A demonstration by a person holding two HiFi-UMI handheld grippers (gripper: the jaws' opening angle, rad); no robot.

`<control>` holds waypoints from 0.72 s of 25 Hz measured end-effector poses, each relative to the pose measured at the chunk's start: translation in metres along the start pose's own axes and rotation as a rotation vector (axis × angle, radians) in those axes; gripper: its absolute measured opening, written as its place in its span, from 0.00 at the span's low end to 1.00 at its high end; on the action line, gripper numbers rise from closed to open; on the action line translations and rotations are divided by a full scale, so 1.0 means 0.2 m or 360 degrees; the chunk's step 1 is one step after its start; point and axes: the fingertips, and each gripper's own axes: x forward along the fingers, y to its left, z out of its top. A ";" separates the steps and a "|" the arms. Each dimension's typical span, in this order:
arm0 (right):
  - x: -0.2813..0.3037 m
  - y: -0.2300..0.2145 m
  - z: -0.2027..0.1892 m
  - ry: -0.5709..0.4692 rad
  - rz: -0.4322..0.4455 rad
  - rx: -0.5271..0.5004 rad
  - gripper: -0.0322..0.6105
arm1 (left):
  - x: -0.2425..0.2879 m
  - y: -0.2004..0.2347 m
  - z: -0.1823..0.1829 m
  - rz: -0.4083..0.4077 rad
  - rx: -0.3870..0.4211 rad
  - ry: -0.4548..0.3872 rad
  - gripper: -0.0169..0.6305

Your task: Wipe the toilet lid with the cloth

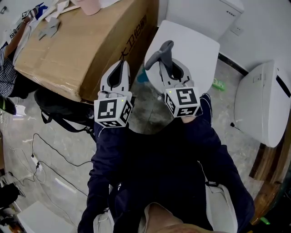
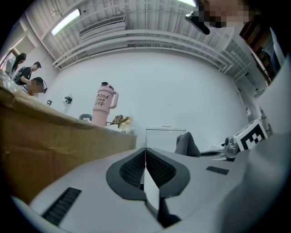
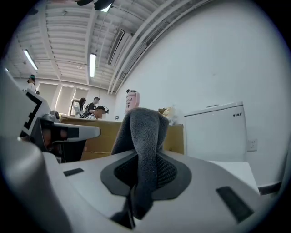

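Observation:
The white toilet lid point(image 1: 195, 50) lies closed in front of its tank point(image 1: 207, 13). My right gripper point(image 1: 164, 63) hovers over the lid's near left part, shut on a grey cloth point(image 1: 160, 51) that sticks up past the jaws. In the right gripper view the cloth point(image 3: 143, 136) is pinched between the dark pads and folds over them, with the lid point(image 3: 234, 169) below. My left gripper point(image 1: 121, 68) is held beside it to the left, off the lid, near the box. Its jaws are shut on nothing point(image 2: 145, 169).
A big cardboard box point(image 1: 82, 45) stands close on the left with a pink tumbler point(image 2: 103, 105) on it. A second white toilet point(image 1: 263, 104) is at the right. A black bag point(image 1: 63, 111) and cables point(image 1: 50, 159) lie on the floor. People stand far left.

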 end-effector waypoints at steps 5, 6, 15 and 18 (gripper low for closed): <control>-0.01 -0.01 0.01 -0.0017 -0.0014 0.0017 0.15 | 0.00 0.00 0.00 0.0001 -0.0014 0.0006 0.05; -0.01 -0.01 0.01 -0.0024 -0.0021 0.0020 0.15 | 0.00 0.00 0.00 -0.0002 -0.0017 0.0008 0.05; -0.03 -0.03 0.03 -0.0054 -0.0047 0.0040 0.16 | 0.00 -0.02 -0.01 -0.0019 -0.0022 0.0015 0.05; -0.04 -0.03 0.03 -0.0055 -0.0050 0.0049 0.15 | 0.00 -0.03 0.00 -0.0019 -0.0026 0.0008 0.05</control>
